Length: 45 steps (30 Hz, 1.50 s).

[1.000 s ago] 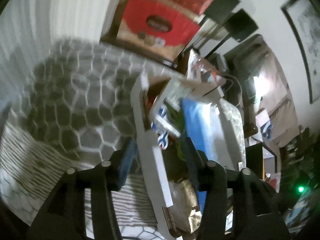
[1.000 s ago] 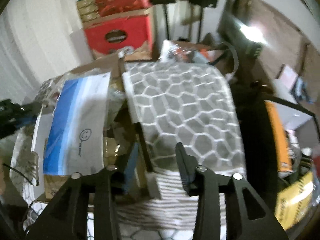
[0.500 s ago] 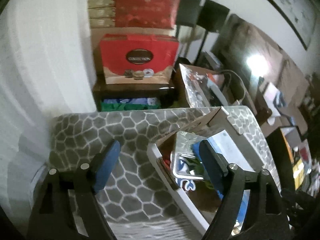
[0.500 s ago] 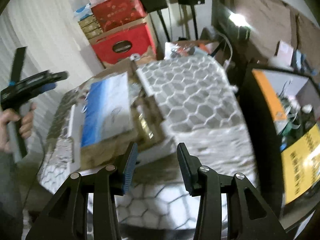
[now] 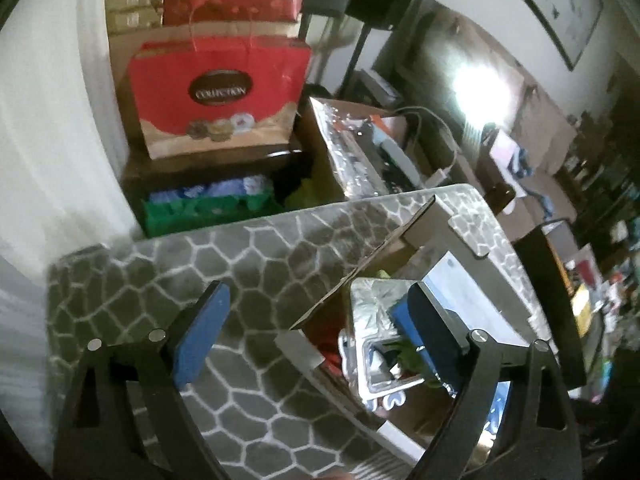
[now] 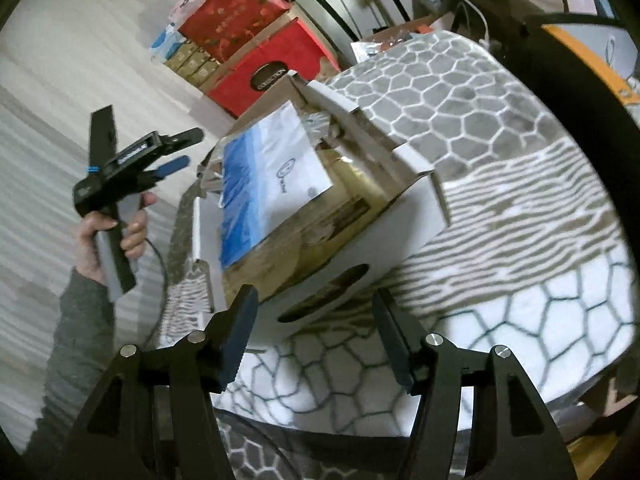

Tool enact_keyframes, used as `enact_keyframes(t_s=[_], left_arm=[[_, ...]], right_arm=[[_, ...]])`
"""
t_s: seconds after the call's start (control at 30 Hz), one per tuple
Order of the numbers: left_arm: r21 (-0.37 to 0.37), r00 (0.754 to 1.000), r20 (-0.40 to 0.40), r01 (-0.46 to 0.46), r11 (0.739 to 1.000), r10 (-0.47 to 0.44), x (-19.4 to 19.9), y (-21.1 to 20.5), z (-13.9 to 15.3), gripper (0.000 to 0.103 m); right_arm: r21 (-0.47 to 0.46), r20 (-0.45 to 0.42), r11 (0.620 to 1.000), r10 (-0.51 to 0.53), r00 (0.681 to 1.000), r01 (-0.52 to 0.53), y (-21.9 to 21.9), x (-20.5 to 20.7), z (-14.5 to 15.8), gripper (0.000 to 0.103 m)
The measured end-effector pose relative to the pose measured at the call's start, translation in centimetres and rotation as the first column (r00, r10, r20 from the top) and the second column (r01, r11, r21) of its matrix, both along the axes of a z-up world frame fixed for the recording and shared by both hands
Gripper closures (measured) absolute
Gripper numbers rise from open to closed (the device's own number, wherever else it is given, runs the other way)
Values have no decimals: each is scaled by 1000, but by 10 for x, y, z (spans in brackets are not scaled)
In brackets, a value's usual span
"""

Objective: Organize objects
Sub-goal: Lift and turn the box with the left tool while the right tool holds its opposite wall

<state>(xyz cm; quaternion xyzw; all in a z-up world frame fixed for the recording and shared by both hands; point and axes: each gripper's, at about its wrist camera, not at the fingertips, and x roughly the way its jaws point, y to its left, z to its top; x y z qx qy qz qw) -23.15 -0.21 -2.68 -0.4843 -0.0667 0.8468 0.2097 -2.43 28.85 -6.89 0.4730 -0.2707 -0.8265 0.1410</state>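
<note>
A white cardboard box (image 6: 404,200) with open flaps stands on a grey honeycomb mat (image 6: 460,92). A blue-and-white packet (image 6: 272,176) lies on top of its contents. In the left wrist view the box (image 5: 452,220) is at lower right, and a foil tray (image 5: 376,304) shows beside the packet (image 5: 460,284). My left gripper (image 5: 316,304) hovers over the mat (image 5: 192,256) and the box's left flap, its jaws opening with nothing gripped. It also shows in a hand left of the box, as the left gripper (image 6: 188,148). My right gripper (image 6: 314,304) faces the box's handle-hole end, jaws opening and empty.
Red gift boxes (image 5: 220,88) and stacked cartons stand behind the table on a dark shelf. A box of cables and clutter (image 5: 368,148) sits at the back right. A dark frame with an orange edge (image 6: 580,52) borders the mat's right side. A grey sleeve (image 6: 76,320) is at left.
My left gripper drew back from the box flap, rolled upright and opened wide. My right gripper backed away from the box, rolled, and its jaws spread wider. The box now sits tilted in the right view.
</note>
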Motion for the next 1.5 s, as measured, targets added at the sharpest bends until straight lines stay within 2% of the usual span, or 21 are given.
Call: enact_keyframes(t_s=[0.1, 0.4, 0.63, 0.77, 0.97, 1.03, 1.13, 1.27, 1.37, 1.4, 1.43, 1.47, 1.5], left_arm=[[89, 999, 39, 7, 996, -11, -7, -4, -7, 14], [244, 988, 145, 23, 969, -60, -12, -5, -30, 14], [281, 988, 149, 0, 960, -43, -7, -15, -32, 15], [263, 984, 158, 34, 964, -78, -3, -11, -29, 15], [266, 979, 158, 82, 960, -128, 24, -4, -26, 15], [287, 978, 159, 82, 954, -132, 35, -6, -28, 15], [334, 984, 154, 37, 942, -93, 50, -13, -28, 15], [423, 990, 140, -36, 906, -26, 68, -26, -23, 14], [457, 993, 117, -52, 888, -2, 83, -32, -15, 14], [477, 994, 112, -42, 878, -13, 86, -31, -13, 15], [518, 990, 130, -23, 855, -53, 88, -28, -14, 15], [535, 983, 166, -19, 844, -83, 89, -21, -17, 16], [500, 982, 180, -40, 865, -59, 91, -17, -17, 23]], right_arm=[[-17, -2, 1000, -6, 1000, 6, -2, -2, 0, 42], [-44, -4, 999, 5, 1000, -5, -8, -11, -4, 47], [-17, 0, 999, 28, 1000, -28, -10, -20, -3, 47], [12, 11, 999, 34, 999, -34, -4, -26, -2, 47], [112, 9, 994, -8, 1000, 7, 15, -41, 3, 47], [151, 11, 989, -1, 1000, 0, 21, -48, 5, 47], [205, 21, 978, 25, 999, -28, 25, -62, 6, 47], [272, 29, 961, 48, 998, -54, 25, -78, 7, 47], [295, 32, 953, 61, 998, -68, 25, -92, 6, 47], [299, 31, 951, 70, 997, -76, 24, -97, 5, 47], [294, 27, 952, 78, 997, -83, 23, -100, 6, 47], [269, 26, 958, 96, 995, -100, 21, -105, 5, 47], [252, 32, 960, 114, 993, -119, 18, -109, 5, 47]])
